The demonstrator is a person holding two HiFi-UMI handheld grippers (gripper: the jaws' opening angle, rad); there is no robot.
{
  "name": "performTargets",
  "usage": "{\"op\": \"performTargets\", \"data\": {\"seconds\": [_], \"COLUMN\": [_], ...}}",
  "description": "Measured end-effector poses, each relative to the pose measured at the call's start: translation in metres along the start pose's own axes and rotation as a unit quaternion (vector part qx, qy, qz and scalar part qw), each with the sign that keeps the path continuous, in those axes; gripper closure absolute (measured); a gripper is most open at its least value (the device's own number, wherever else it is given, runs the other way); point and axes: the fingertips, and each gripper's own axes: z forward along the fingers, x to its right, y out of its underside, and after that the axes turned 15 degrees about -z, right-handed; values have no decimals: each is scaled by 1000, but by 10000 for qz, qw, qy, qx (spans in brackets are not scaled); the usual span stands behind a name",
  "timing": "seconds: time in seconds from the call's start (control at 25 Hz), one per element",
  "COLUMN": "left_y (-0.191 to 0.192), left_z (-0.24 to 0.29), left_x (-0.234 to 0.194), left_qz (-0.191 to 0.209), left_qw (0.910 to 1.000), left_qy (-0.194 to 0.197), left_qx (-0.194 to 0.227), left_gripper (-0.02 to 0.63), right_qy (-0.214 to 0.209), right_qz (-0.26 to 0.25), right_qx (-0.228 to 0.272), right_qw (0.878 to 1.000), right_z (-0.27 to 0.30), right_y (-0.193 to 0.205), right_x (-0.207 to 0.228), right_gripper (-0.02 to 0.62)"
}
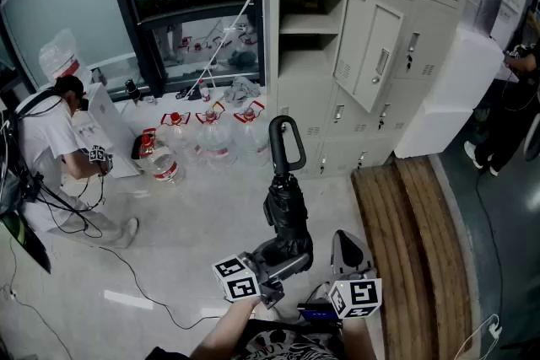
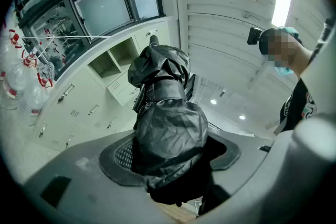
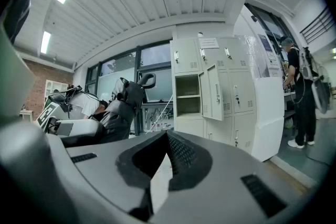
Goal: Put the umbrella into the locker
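A black folded umbrella [image 1: 287, 206] with a curved hook handle stands upright, handle up, in front of me. My left gripper [image 1: 283, 255] is shut on its lower fabric part; in the left gripper view the umbrella [image 2: 167, 128] fills the space between the jaws. Beside it on the right, my right gripper [image 1: 349, 249] is shut with nothing in it, its tips meeting [image 3: 167, 137]. The beige locker bank [image 1: 396, 21] stands ahead. One compartment [image 1: 307, 38] is open, with a shelf inside and its door [image 1: 369, 55] swung to the right. The open compartment [image 3: 188, 94] also shows in the right gripper view.
Several large water bottles [image 1: 211, 135] stand on the floor left of the lockers. A person [image 1: 59, 156] crouches at far left, with cables trailing over the floor. A wooden bench [image 1: 413, 240] runs along my right. A white box [image 1: 447, 93] leans on the lockers, and another person [image 1: 515, 105] stands beyond it.
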Motion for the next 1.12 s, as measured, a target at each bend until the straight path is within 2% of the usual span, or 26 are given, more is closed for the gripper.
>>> {"op": "performTargets", "data": {"seconds": [0.28, 0.68, 0.92, 1.12], "left_y": [-4, -22, -39, -65], "left_z": [4, 19, 28, 53], "left_x": [-1, -7, -25, -62], "left_qz": [-45, -427, -463, -560], "left_qw": [9996, 9979, 9977, 9973], "left_qy": [136, 300, 266, 191], "left_qx": [-238, -371, -410, -433], "left_gripper": [305, 305, 305, 305], "right_qy": [61, 78, 63, -54], "right_qz": [-13, 157, 212, 309], "right_qx": [-14, 78, 143, -16], "right_qw": [10000, 9998, 9997, 9995], "right_z": [-4, 5, 41, 98], "right_y": [2, -5, -11, 6], "right_x": [-1, 7, 25, 42], "right_gripper": [595, 595, 595, 595]}}
